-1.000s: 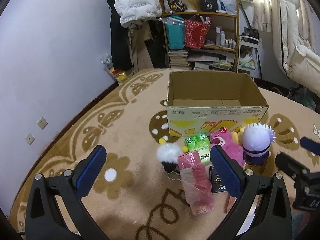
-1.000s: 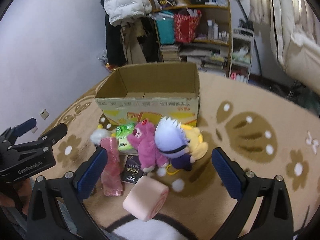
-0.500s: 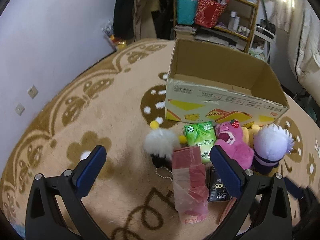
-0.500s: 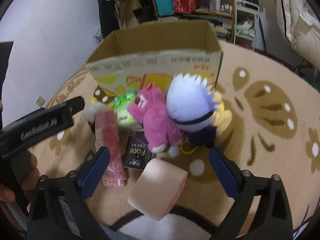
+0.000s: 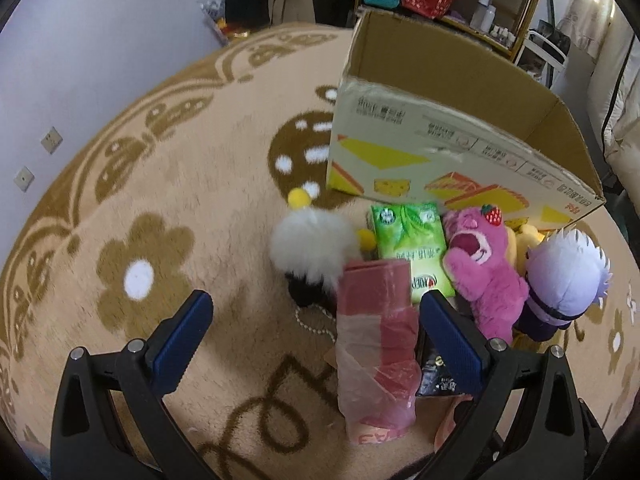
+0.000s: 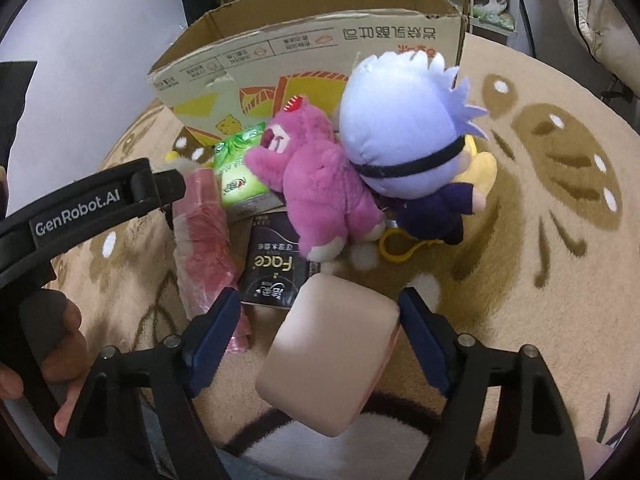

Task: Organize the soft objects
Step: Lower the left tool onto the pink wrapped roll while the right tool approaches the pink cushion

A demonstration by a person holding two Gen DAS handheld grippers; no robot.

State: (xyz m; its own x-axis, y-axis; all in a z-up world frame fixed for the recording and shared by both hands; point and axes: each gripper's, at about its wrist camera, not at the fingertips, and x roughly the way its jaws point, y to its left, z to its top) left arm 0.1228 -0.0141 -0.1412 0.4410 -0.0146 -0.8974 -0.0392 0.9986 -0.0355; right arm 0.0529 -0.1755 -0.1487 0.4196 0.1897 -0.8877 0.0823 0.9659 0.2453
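Pink foam, that was the target: the pale pink cushion block (image 6: 332, 356) lay on the patterned rug (image 6: 540, 240) straight between the right gripper (image 6: 318, 334) fingers (image 6: 212, 336), which had just been closing in but stood clear of its sides, nothing pressed yet. From that block, the black Face pack (image 6: 274, 276) sat just beside it at eleven o'clock, the magenta bear plush (image 6: 320, 192) at twelve, and the lilac-haired doll (image 6: 404, 128) at one, leaning on the bear. Behind them all, the open cardboard box (image 6: 320, 52) waited further off at twelve, apparently empty as far as the walls let anyone see.

Over on the other side, the left gripper (image 5: 320, 344) hung released and wide, its fingers straddling the red plastic-wrapped roll (image 5: 376, 344) without touching it. The white fluffy toy (image 5: 308, 248) sat at eleven o'clock of that roll, the green tissue pack (image 5: 408, 248) at one.

To do this well, I judged, the right pair wanted to sink a touch lower so the pads met the block across its middle, not its top edge; foam squashes, so squeeze until it gave and held, no harder. Lift straight up to clear the Face pack, then carry it over the near wall of the box. The left should take the roll by its firm core, not the loose wrap.
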